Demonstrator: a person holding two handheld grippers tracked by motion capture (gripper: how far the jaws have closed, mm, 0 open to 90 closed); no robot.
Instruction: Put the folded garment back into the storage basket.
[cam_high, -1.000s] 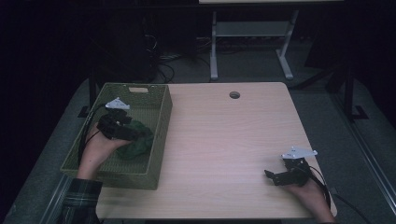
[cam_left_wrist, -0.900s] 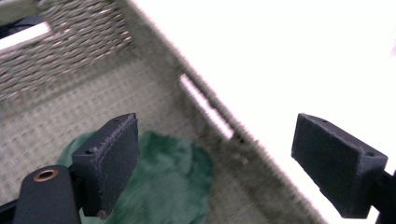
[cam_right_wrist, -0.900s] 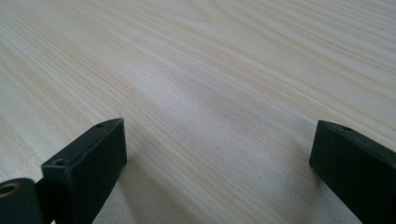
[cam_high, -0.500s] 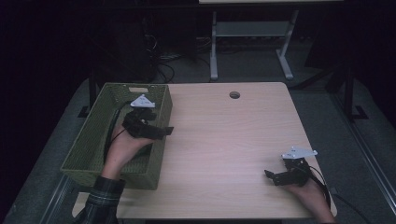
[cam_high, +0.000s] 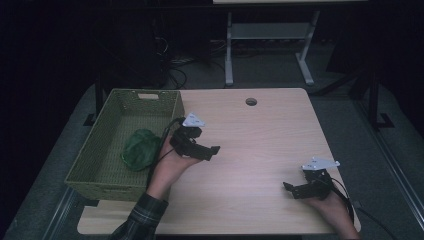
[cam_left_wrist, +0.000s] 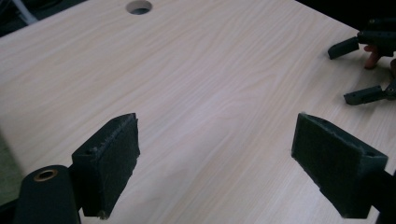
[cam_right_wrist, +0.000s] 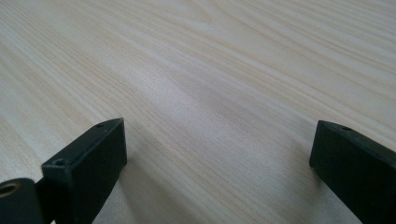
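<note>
While empty, left hand-held gripper (cam_high: 207, 150) hovers beside basket (cam_high: 107, 145).

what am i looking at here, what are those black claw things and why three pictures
The black claws are hand-held grippers: a person holds one in each hand. The high view looks down from above the table. It shows the left gripper beside a green basket that holds a green cloth, and the right gripper near the table's front edge. The other two pictures come from cameras riding on each gripper, looking along its jaws. Both grippers are open and hold nothing; bare wood lies between the jaws.
</note>
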